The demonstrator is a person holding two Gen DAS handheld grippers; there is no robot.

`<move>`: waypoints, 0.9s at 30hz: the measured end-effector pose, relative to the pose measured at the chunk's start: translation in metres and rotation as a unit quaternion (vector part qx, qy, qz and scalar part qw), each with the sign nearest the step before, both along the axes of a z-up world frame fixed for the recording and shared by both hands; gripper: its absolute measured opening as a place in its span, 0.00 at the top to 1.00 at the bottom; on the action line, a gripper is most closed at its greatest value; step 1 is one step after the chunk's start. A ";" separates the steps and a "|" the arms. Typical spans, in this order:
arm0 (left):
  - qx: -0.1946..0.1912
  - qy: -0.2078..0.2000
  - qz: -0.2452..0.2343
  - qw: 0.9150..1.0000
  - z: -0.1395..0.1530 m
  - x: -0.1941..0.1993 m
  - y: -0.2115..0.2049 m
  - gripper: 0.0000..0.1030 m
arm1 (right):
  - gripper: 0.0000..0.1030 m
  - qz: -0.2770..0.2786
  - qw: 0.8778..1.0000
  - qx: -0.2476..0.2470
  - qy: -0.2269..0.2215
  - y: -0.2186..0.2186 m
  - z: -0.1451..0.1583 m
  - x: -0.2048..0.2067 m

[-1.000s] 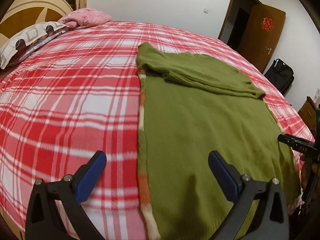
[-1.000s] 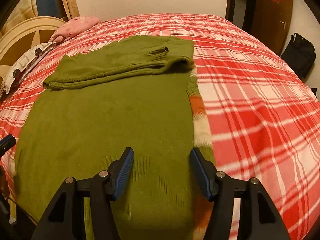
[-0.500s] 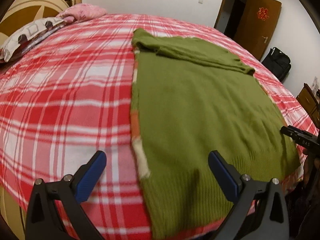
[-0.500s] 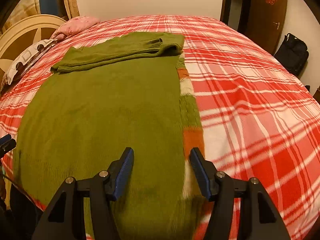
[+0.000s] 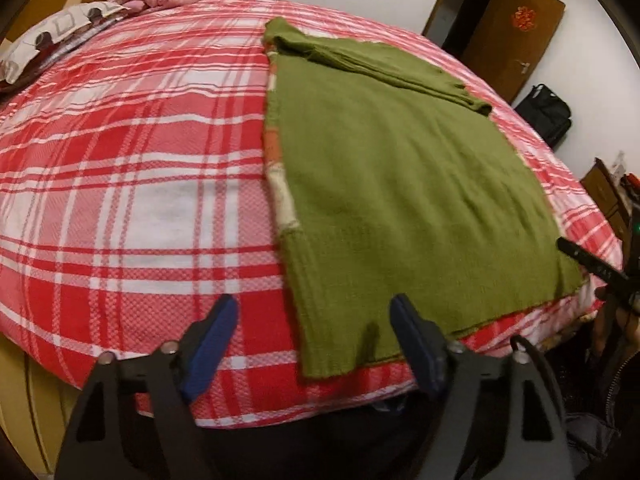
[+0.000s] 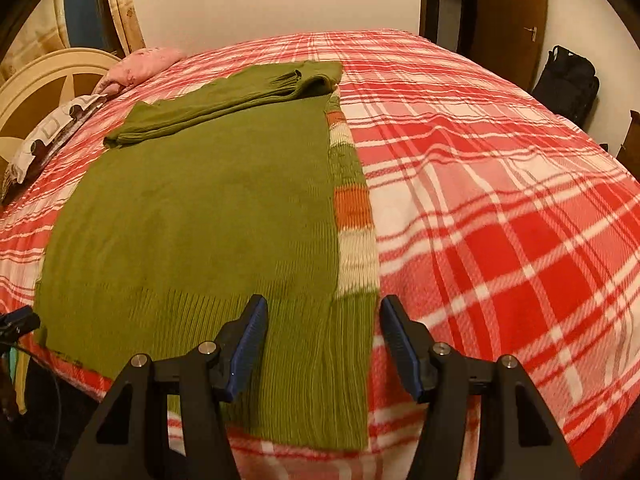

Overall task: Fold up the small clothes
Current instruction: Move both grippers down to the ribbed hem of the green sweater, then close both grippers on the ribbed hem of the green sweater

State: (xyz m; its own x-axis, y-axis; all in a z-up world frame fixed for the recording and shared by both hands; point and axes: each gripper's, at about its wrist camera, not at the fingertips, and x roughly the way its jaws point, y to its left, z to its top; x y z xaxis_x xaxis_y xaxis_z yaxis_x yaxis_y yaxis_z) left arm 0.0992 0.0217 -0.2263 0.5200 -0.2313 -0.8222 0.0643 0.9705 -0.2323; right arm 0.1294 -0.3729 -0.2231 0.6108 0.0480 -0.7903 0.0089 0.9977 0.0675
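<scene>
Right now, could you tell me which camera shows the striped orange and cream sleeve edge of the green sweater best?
The right wrist view: there the striped sleeve edge runs unblurred along the green sweater, its bands plain. The left wrist view shows the same strip narrower and blurred, mostly tucked beneath the sweater's body.

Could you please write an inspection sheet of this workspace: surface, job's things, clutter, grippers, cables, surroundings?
Surface: bed with red and white plaid blanket.
Job's things: green sweater lies flat, sleeves folded across its far end, hem at the near edge of the bed; a striped orange and white part shows along each side.
Clutter: pillows at the headboard end.
Grippers: left gripper open over the sweater's hem corner, jaws have just been closing, pads not pressing; right gripper open above the other hem corner.
Cables: dark cable beside the left gripper.
Surroundings: brown door, black bag on the floor.
</scene>
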 end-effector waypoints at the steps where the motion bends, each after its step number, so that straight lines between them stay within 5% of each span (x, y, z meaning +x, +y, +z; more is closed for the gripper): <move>1: -0.003 0.001 -0.001 1.000 0.000 -0.001 -0.001 0.29 | 0.42 0.000 1.000 0.003 0.000 -0.001 0.000 -0.003; 13: -0.010 0.015 -0.023 1.000 -0.005 -0.009 -0.013 0.42 | 0.42 0.016 0.999 0.037 0.009 0.000 -0.002 -0.023; 21: -0.027 0.015 -0.021 0.999 -0.007 -0.008 -0.008 0.78 | 0.59 0.012 0.997 0.078 0.026 -0.013 -0.002 -0.028; 25: -0.021 0.016 -0.025 0.999 -0.008 -0.008 -0.007 0.78 | 0.61 0.016 0.995 0.096 0.035 -0.017 -0.004 -0.031; 27: -0.022 0.017 -0.026 0.999 -0.009 -0.008 -0.007 0.70 | 0.61 0.019 0.995 0.095 0.036 -0.016 -0.005 -0.032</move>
State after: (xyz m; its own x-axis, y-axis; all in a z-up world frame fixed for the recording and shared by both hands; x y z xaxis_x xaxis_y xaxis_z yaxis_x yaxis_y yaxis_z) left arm 0.0910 0.0149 -0.2355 0.4782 -0.2937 -0.8277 0.1064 0.9548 -0.2774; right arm 0.0972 -0.3886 -0.2282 0.5472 0.2229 -0.8068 -0.0163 0.9665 0.2560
